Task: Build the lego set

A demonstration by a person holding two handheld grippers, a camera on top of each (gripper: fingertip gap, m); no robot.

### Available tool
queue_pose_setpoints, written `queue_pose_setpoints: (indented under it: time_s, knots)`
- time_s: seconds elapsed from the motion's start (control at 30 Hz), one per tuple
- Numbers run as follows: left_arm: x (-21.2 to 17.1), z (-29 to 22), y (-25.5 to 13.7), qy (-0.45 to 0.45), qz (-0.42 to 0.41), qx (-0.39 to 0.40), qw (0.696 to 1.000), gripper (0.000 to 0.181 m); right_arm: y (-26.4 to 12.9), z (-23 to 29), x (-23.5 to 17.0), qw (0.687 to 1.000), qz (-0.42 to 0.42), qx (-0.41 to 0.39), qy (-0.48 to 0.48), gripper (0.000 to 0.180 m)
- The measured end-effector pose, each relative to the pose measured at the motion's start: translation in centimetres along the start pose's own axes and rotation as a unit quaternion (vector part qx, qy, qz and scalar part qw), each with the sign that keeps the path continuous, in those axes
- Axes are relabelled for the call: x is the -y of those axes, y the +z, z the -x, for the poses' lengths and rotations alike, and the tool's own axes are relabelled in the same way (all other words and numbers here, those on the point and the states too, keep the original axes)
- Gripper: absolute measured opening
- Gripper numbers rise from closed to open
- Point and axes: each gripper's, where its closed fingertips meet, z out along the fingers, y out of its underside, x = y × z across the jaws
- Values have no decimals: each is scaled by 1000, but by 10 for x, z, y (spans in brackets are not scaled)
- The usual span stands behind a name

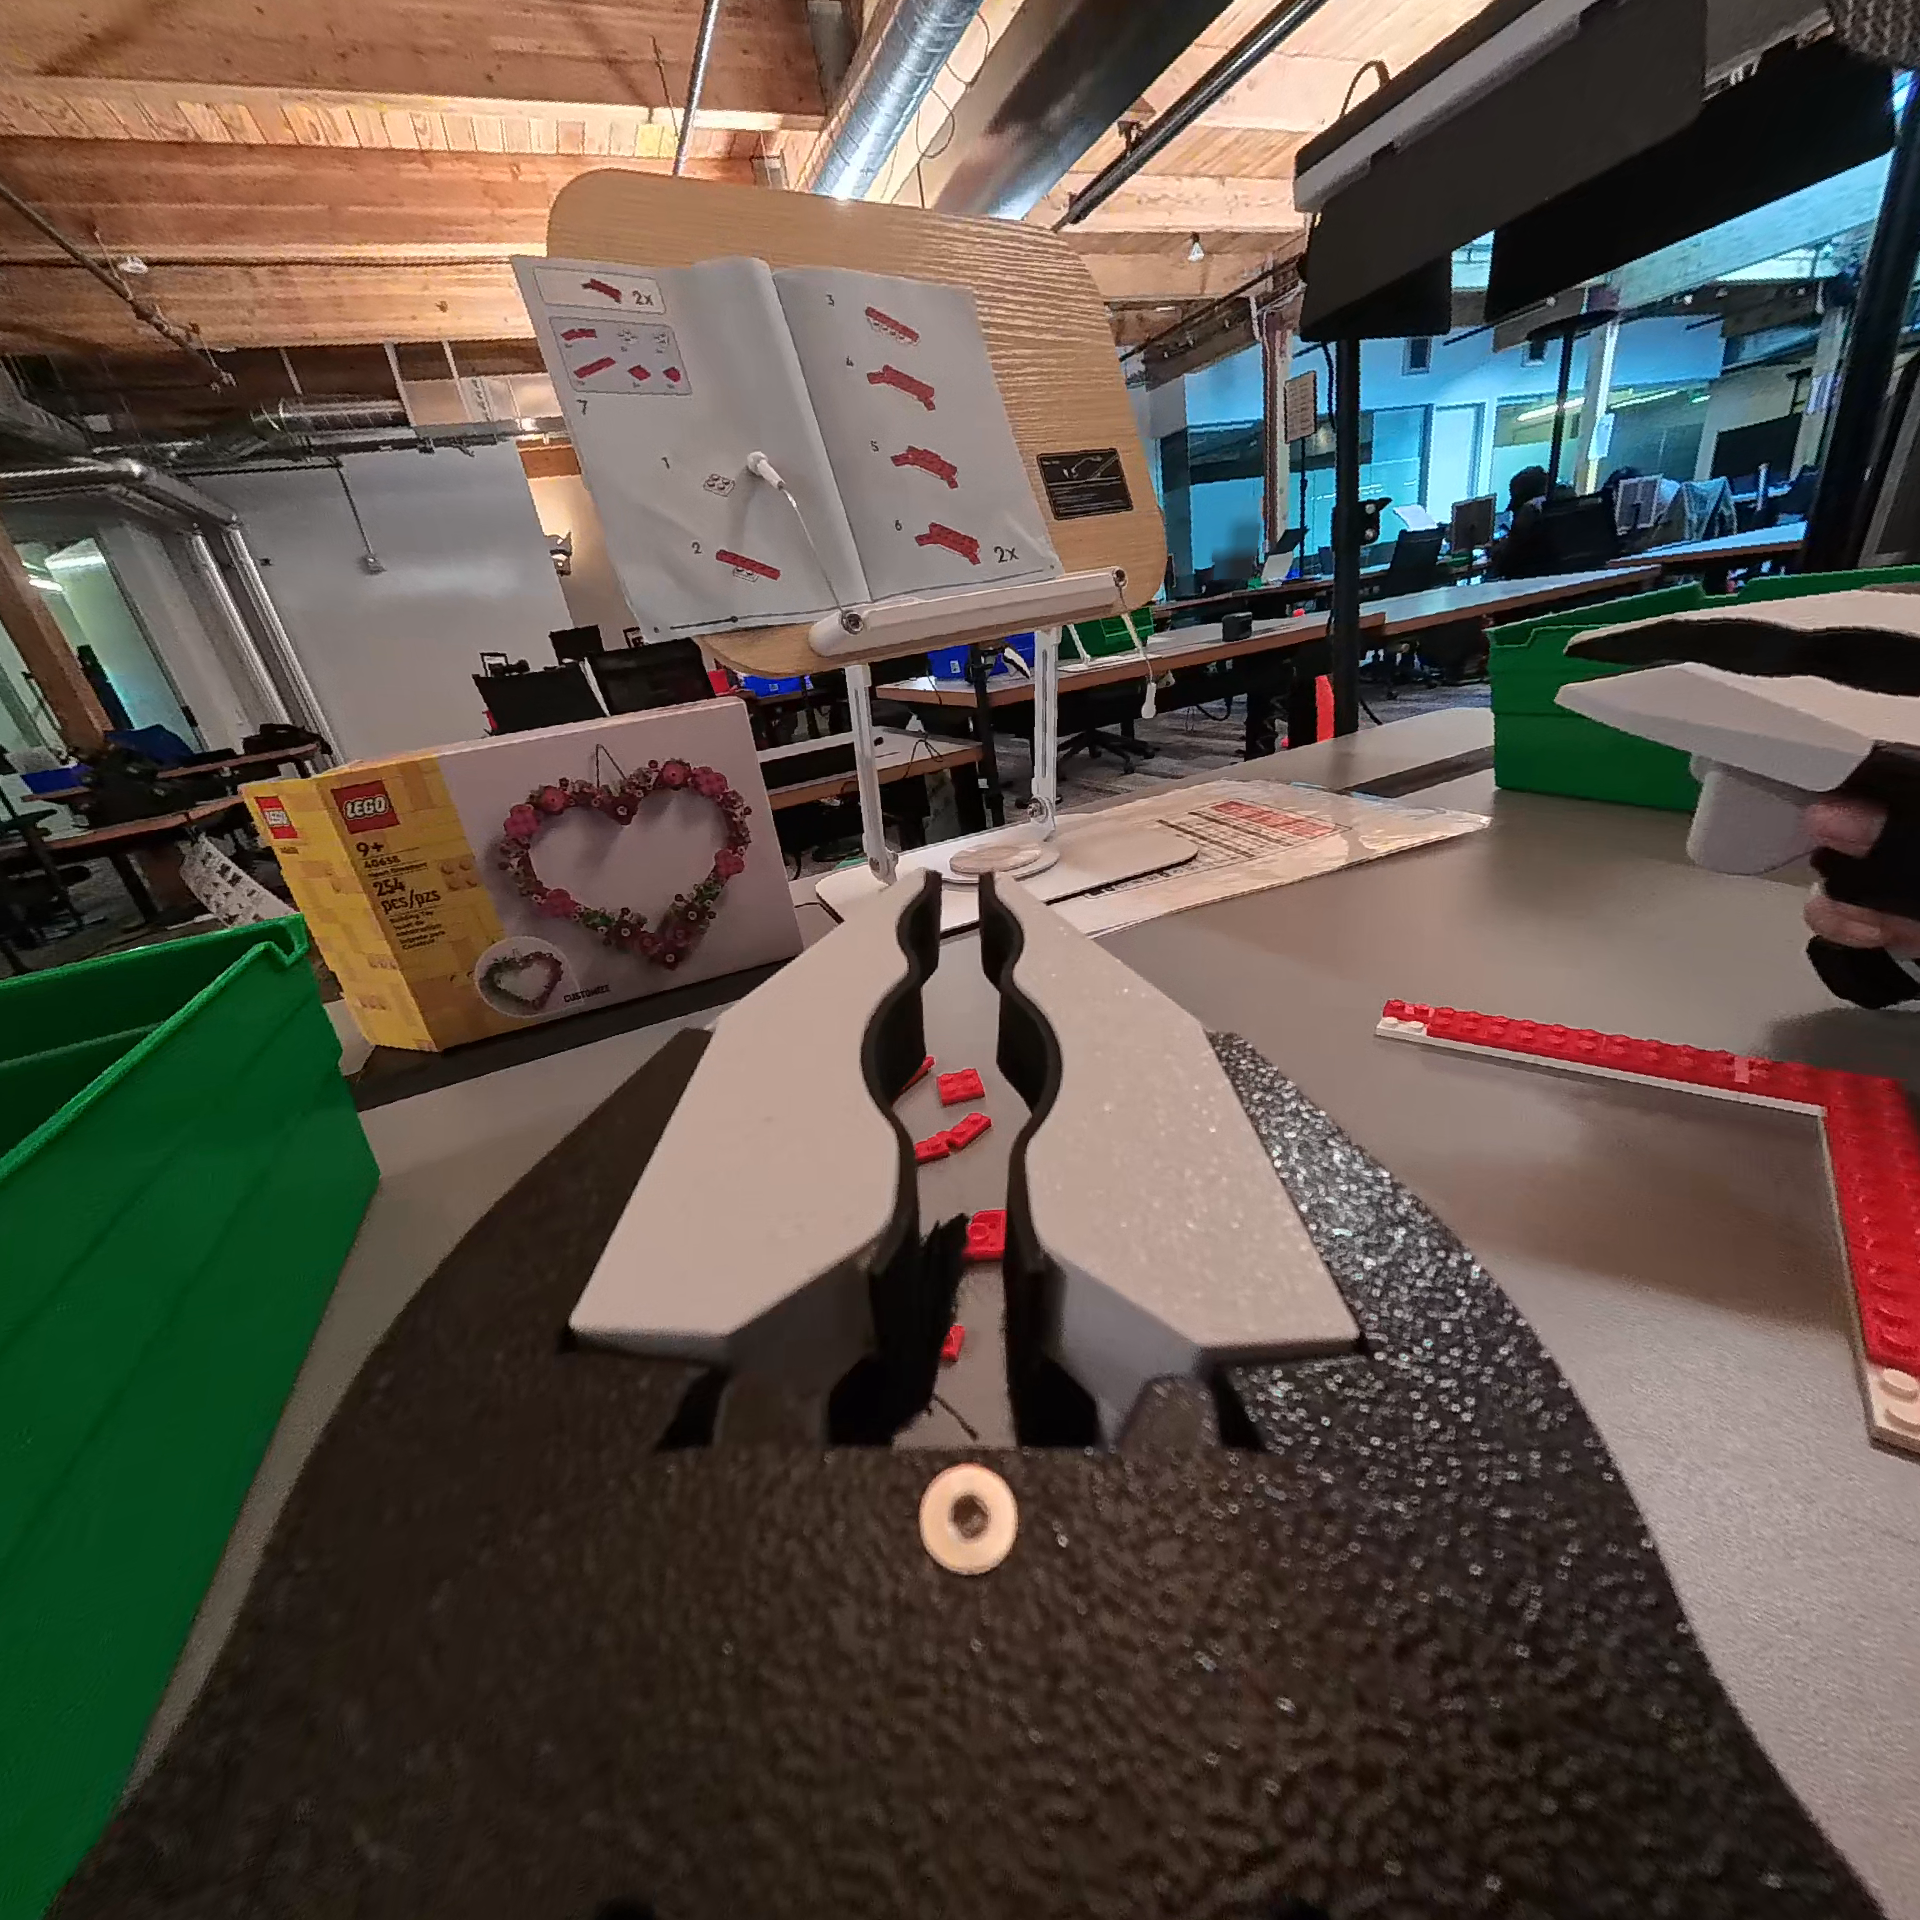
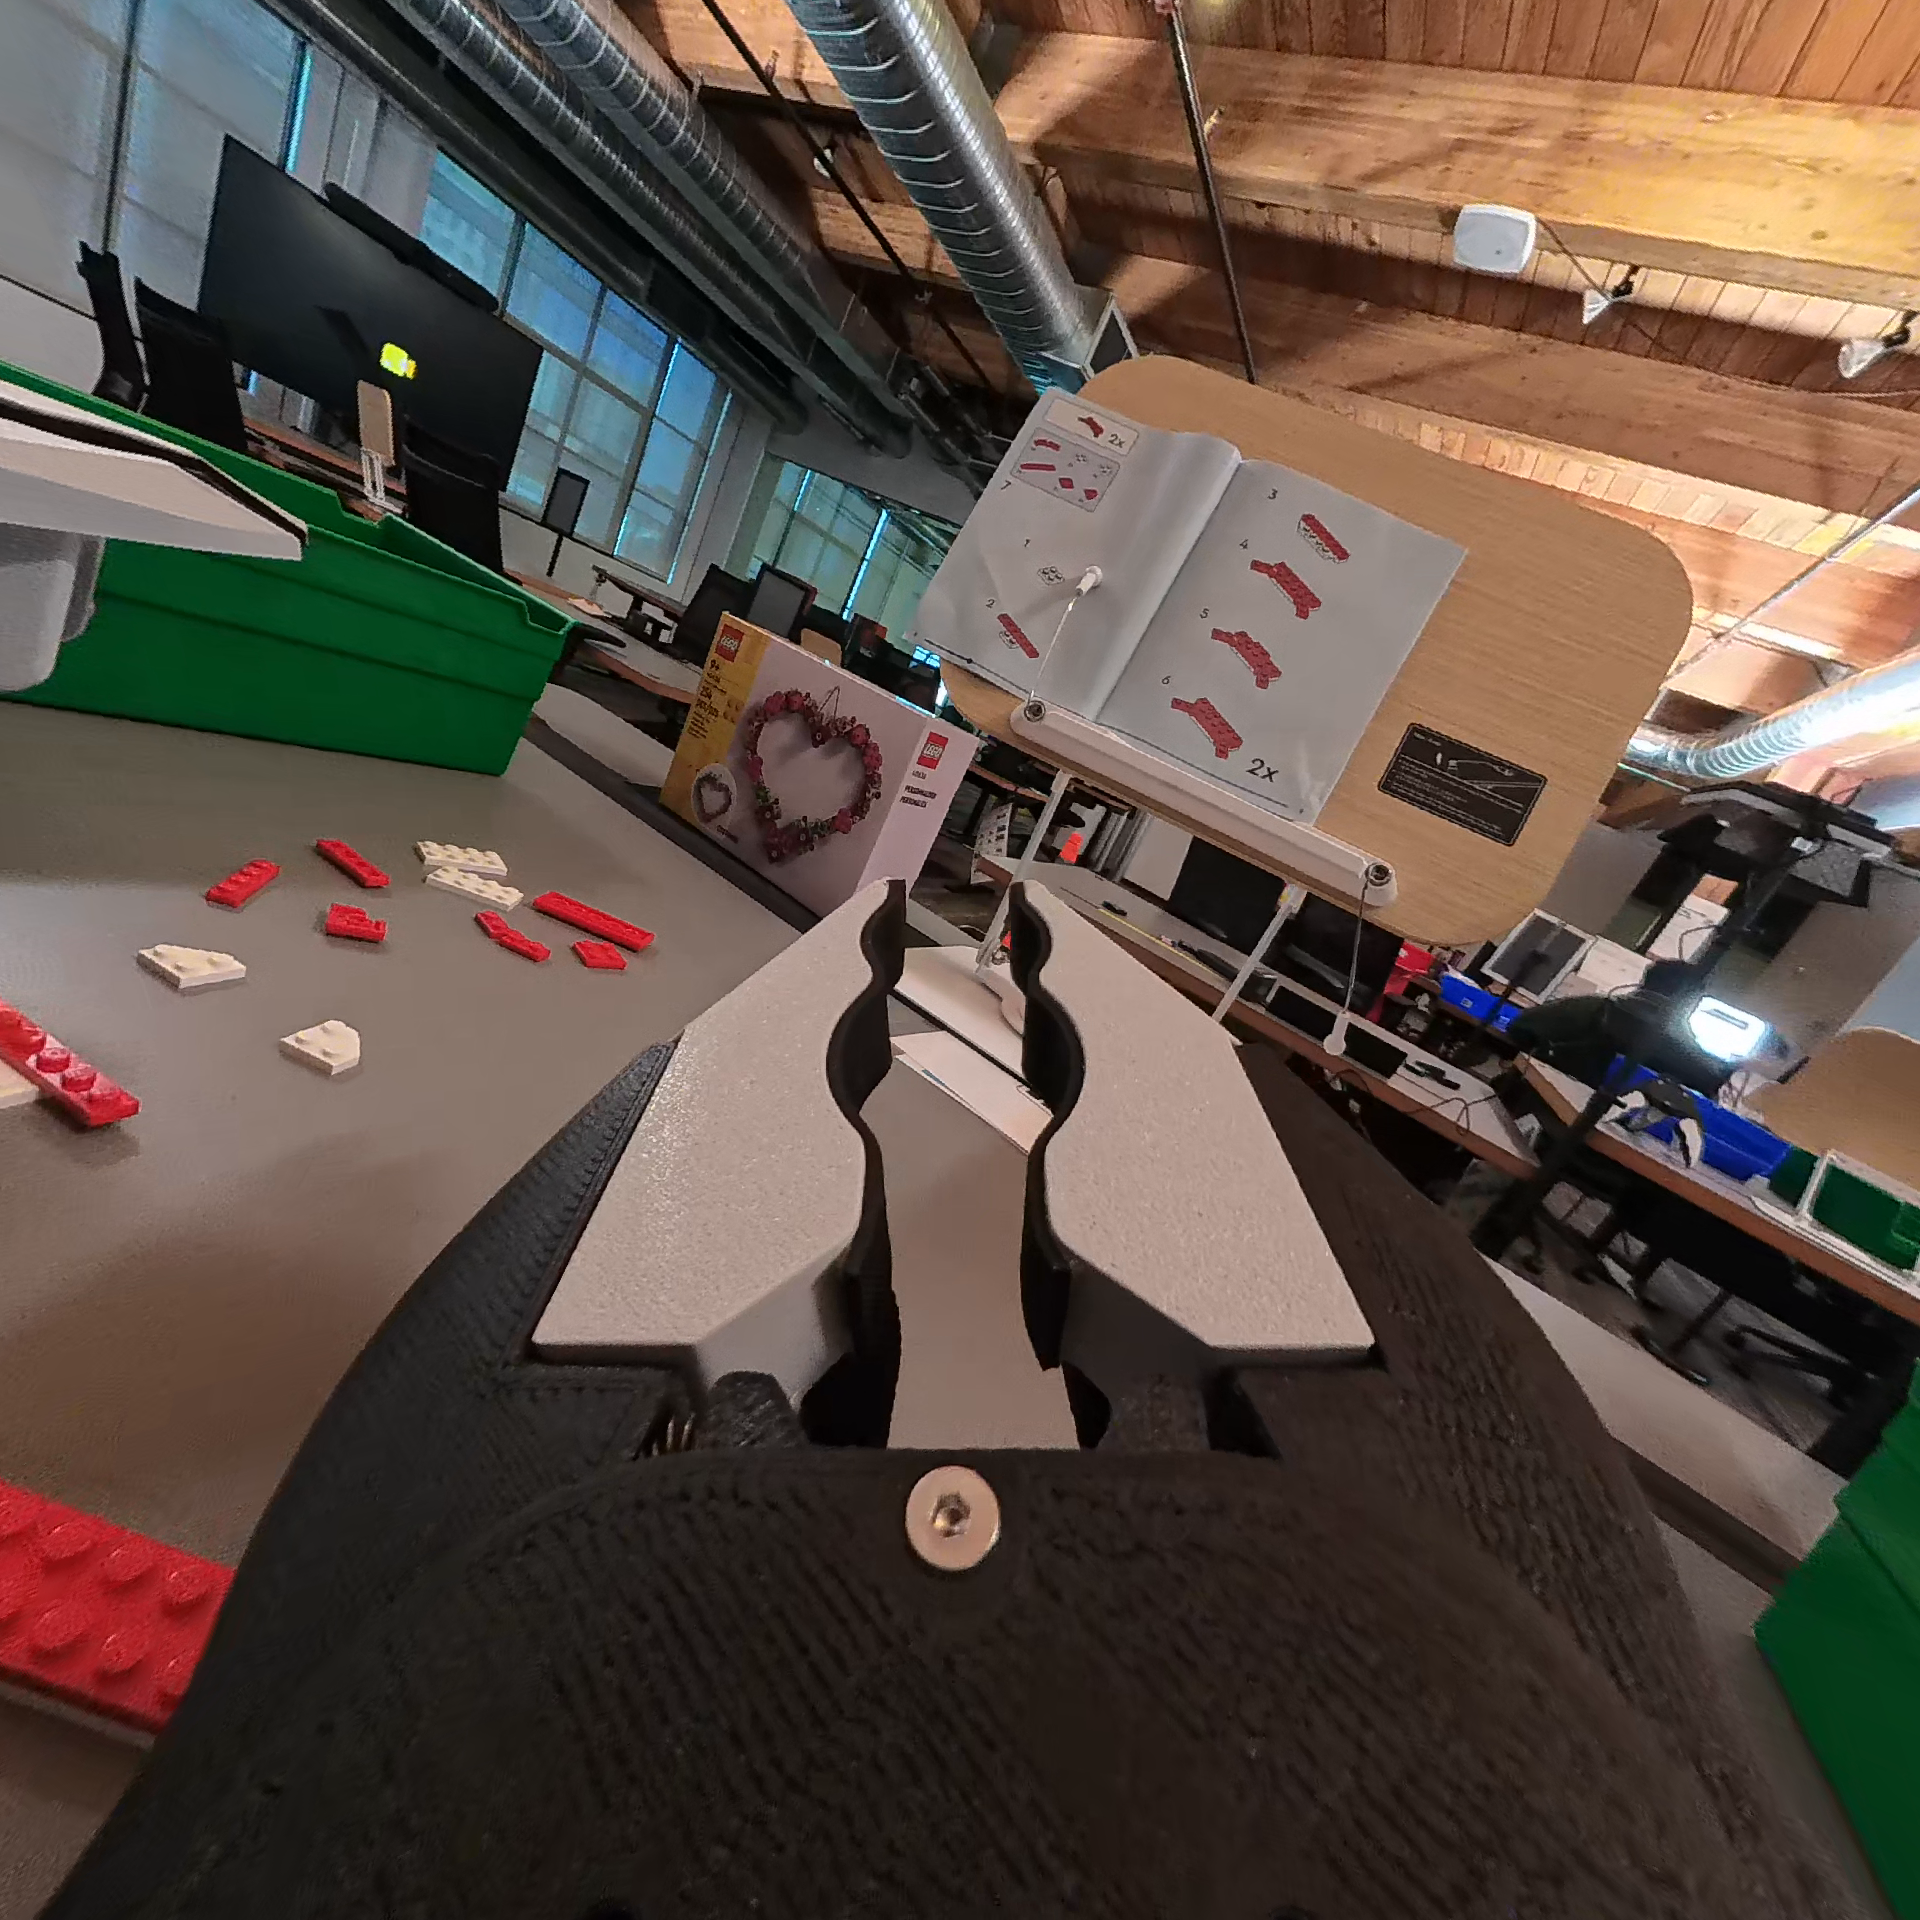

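Note:
My left gripper (image 1: 961, 894) hovers over the grey table with its jaws a narrow gap apart and nothing between them. Small red plates (image 1: 961, 1086) lie on the table below it, seen through the gap. A red L-shaped plate assembly with white edging (image 1: 1662, 1070) lies to its right. My right gripper (image 2: 958, 904) is open and empty, and it also shows in the left wrist view (image 1: 1714, 717), held by a hand. Loose red plates (image 2: 592, 920) and white plates (image 2: 192, 966) lie to its left. Parts of the red assembly (image 2: 94, 1610) show at the lower left.
An open instruction booklet (image 1: 790, 436) rests on a wooden stand behind the work area. The set's box (image 1: 540, 873) stands at the back left. Green bins sit at the left (image 1: 156, 1143) and the right (image 1: 1558, 727). A plastic-covered sheet (image 1: 1247, 842) lies by the stand's base. My hands' fingertips stand some 20 cm from each other.

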Motion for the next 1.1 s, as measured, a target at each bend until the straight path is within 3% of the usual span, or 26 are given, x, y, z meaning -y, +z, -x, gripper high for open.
queue_pose_setpoints:
  time_s: [1.0,1.1]
  knots:
    - [-1,4,0,-4,5,3,1000,1,1,-2,-1,1000,2,0,13,16]
    - [-11,-2,1,-21,52,-37,998,4,1,-2,-1,1000,2,0,13,16]
